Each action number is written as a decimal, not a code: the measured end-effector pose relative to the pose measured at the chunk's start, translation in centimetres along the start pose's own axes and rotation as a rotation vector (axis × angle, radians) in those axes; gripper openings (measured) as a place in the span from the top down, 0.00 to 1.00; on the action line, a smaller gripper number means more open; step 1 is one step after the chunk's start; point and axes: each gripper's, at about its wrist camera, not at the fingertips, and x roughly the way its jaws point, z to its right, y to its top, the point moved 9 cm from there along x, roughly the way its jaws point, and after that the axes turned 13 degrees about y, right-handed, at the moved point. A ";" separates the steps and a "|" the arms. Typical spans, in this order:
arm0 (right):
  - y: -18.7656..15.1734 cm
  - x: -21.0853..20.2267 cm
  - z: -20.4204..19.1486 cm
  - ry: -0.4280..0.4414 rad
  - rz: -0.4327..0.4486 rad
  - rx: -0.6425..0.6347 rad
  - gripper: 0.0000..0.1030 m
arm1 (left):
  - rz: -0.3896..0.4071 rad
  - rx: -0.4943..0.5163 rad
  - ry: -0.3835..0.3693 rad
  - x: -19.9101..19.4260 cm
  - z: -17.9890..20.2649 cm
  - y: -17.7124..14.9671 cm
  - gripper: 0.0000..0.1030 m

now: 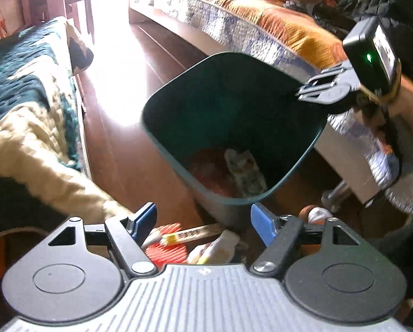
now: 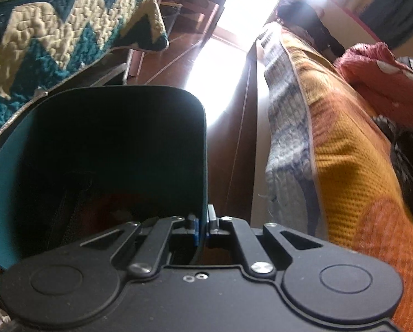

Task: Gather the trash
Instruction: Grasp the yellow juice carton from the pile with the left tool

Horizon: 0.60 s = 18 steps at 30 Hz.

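Note:
A dark teal trash bin (image 1: pixel 162 141) stands tilted on the wooden floor, with an orange wrapper and a crumpled printed wrapper (image 1: pixel 244 170) at its bottom. My right gripper (image 2: pixel 203 228) is shut on the bin's rim (image 2: pixel 205 149); it also shows in the left wrist view (image 1: pixel 321 90) at the bin's right edge. My left gripper (image 1: pixel 203 222) is open and empty, just in front of the bin. Below it on the floor lie a red ribbed wrapper (image 1: pixel 169 253), a paper stick wrapper (image 1: pixel 191 233) and a white crumpled wrapper (image 1: pixel 217 249).
A bed with a teal and cream quilt (image 1: pixel 26 105) is on the left. A bed with an orange and blue-grey cover (image 1: pixel 262 25) is on the right. Between them is a narrow strip of wooden floor (image 1: pixel 115 144), glaring in window light.

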 end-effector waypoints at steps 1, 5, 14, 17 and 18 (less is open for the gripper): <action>-0.2 0.1 0.2 -0.002 -0.003 0.007 0.96 | -0.002 0.006 0.001 -0.2 0.0 -0.4 0.22; -0.5 0.2 0.9 0.014 0.000 0.033 0.97 | -0.043 0.085 0.006 1.3 0.6 -2.6 0.21; -0.7 0.3 1.2 0.024 -0.003 0.045 0.97 | -0.179 0.285 -0.008 10.2 5.8 -10.1 0.21; -0.5 0.2 0.9 0.024 -0.008 0.036 0.97 | -0.207 0.348 0.003 13.8 7.1 -12.3 0.21; -0.4 0.2 0.8 0.029 -0.009 0.039 0.97 | -0.210 0.369 0.005 14.8 7.4 -13.0 0.21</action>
